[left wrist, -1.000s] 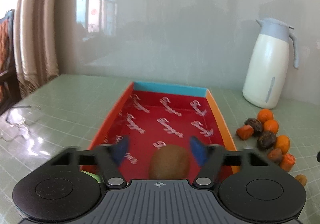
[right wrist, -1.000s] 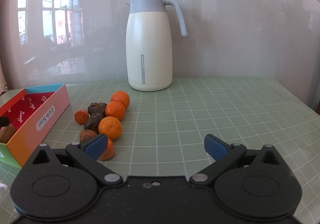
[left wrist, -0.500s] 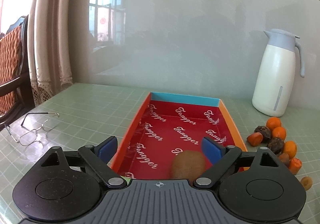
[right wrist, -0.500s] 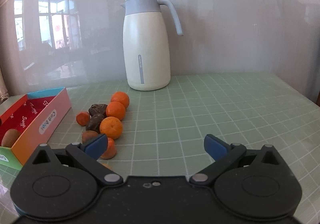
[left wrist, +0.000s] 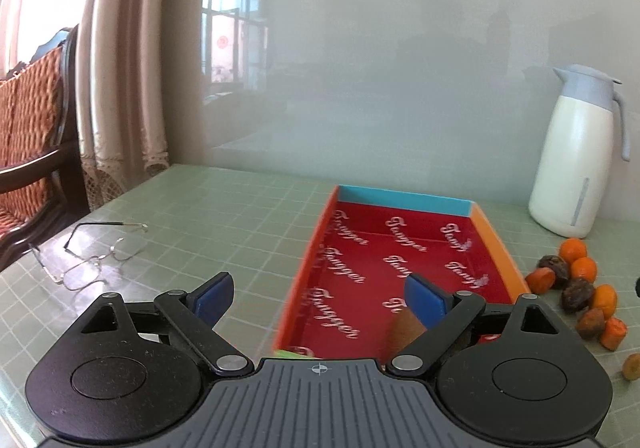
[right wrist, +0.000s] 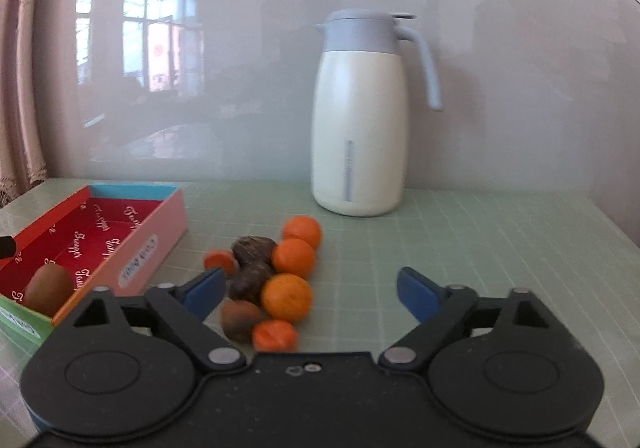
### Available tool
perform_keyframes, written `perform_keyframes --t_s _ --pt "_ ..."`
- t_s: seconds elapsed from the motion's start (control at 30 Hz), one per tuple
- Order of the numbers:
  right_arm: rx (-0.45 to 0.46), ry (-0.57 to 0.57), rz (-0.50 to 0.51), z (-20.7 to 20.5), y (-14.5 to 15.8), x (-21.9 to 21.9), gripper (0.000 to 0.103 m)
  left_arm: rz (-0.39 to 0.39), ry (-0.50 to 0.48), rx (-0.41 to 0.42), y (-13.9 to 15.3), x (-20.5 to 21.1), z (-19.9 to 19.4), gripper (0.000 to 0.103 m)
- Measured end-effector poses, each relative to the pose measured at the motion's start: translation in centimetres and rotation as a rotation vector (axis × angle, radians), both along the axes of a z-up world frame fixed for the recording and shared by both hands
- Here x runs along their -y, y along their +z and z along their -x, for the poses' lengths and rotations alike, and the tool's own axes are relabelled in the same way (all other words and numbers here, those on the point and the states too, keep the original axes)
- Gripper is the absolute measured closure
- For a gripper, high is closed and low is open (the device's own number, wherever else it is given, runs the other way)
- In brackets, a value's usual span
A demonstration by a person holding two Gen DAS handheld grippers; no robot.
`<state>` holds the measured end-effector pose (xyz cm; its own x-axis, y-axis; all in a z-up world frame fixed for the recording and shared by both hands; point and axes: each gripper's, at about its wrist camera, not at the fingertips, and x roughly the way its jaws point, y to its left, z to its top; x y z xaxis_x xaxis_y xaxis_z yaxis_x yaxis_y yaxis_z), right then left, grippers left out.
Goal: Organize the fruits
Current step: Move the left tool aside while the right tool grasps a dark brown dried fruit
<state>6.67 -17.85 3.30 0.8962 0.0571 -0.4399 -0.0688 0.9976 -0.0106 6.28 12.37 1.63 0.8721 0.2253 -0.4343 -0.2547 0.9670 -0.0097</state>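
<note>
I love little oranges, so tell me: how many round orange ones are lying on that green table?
3, in a row by the box: one nearest the jug, one in the middle, one closest to the camera. Smaller reddish-orange pieces lie nearby; more may hide behind the gripper.

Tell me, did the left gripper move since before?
Yes. The left gripper slid left off the brown fuzzy kiwi in the red cardboard box.

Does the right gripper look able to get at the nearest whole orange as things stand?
Probably yes: the right gripper, jaws closing but empty, faces the orange, nothing covering it, though neighbouring fruit crowds it.
</note>
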Motion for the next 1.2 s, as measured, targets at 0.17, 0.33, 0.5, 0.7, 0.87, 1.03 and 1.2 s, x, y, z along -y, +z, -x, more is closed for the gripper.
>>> perform_keyframes --t_s 0.17,0.33,0.5,0.7,0.87,1.03,1.2 --pt "-0.017 0.068 0.037 -1.7 -0.5 -2.8 0.027 0.005 0.044 -0.009 -0.3 -2.0 0.1 0.010" --pt "-0.045 0.114 0.082 -2.8 -1.5 -5.1 0.035 0.019 0.089 -0.018 -0.8 -3.9 0.0 0.009" --pt "-0.104 0.135 0.055 -3.9 -2.2 -5.5 0.059 0.027 0.107 -0.015 -0.9 -4.9 0.3 0.009" --pt "-0.132 0.107 0.088 -4.7 -2.9 -5.9 0.059 0.044 0.115 -0.013 -1.0 -5.5 0.6 0.008" --pt "-0.132 0.107 0.113 -6.0 -3.2 -6.5 0.057 0.044 0.113 -0.013 -1.0 -5.6 0.6 0.008" --pt "-0.127 0.133 0.139 -7.2 -3.7 -7.1 0.043 0.042 0.112 -0.013 -1.0 -5.3 0.6 0.007" --pt "-0.134 0.135 0.179 -8.4 -4.0 -7.5 0.043 0.038 0.107 -0.015 -0.9 -5.1 0.5 0.007"
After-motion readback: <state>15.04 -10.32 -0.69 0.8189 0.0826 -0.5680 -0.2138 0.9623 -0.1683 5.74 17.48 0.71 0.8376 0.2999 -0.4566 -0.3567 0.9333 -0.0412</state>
